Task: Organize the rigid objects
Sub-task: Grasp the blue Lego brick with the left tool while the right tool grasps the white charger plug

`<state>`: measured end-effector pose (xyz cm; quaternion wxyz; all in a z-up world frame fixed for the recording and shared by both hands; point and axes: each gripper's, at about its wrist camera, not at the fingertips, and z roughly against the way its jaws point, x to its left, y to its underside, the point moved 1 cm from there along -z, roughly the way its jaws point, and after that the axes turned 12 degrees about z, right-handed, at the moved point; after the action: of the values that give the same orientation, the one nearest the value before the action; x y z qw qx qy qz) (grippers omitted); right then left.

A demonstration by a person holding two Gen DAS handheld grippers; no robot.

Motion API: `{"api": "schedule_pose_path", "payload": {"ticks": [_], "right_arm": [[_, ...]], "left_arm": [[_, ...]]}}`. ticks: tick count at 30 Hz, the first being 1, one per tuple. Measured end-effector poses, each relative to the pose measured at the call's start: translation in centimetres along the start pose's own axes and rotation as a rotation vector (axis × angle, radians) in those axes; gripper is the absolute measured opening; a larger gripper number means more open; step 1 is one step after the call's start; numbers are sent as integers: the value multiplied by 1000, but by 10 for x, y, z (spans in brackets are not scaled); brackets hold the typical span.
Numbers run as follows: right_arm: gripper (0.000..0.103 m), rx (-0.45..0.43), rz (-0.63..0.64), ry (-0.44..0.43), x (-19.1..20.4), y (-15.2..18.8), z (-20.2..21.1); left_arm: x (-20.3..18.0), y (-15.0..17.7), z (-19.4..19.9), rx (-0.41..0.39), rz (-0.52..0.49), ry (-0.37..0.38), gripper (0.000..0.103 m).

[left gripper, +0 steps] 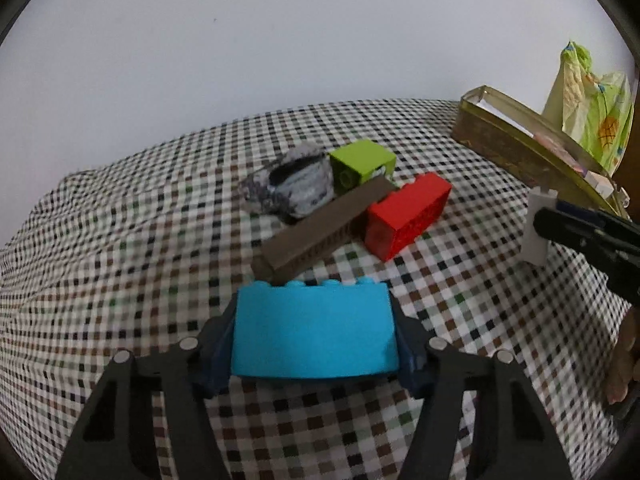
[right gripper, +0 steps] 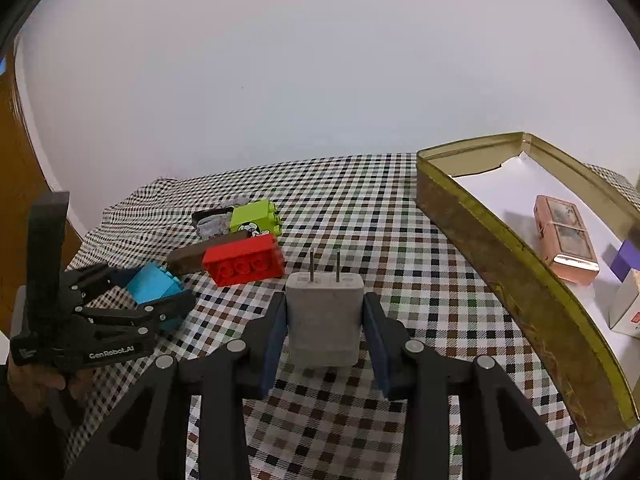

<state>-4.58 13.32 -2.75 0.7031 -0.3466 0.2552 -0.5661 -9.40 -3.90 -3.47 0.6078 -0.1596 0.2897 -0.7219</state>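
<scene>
Blue brick (left gripper: pixel 316 332) between jaws, checked cloth (left gripper: pixel 120 280), possibly white wall (left gripper: pixel 280 40)

A checkered tablecloth (left gripper: pixel 120 280) covers the table, a white wall (left gripper: pixel 280 40) behind, a patterned plastic bag (left gripper: pixel 592 108) at the edge.

The cloth (right gripper: pixel 400 240) under my work was a woven check fabric, matt and slightly rumpled, and the blue block (left gripper: pixel 314 332), red block (right gripper: pixel 243 266) and green block (right gripper: pixel 256 218) were smooth moulded plastic with a faint sheen. The plug adapter (right gripper: pixel 324 320) looked like matt white plastic with two bare metal prongs, and the brown bar (left gripper: pixel 320 226) had a dull, finely ribbed side. The tin (right gripper: pixel 500 264) was worn metal with a dulled gold finish, lined with white paper, and the pink box (right gripper: pixel 564 240) in it was glossy.
</scene>
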Motion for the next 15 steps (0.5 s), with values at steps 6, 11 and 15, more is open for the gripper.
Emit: {"api": "schedule_pose_path", "payload": {"ticks": [6,11,15], "right_arm": [[41,-91,28,22,3,-5,15],[41,-183,2,7,-4,-9,34],[41,-225,-10,7,-10,-13,42]], "left_arm": [[1,3,13,-73,59,7,64],[8,-4,42,-302,178,1,64],[6,-5,46,-358,261,-3,64]]}}
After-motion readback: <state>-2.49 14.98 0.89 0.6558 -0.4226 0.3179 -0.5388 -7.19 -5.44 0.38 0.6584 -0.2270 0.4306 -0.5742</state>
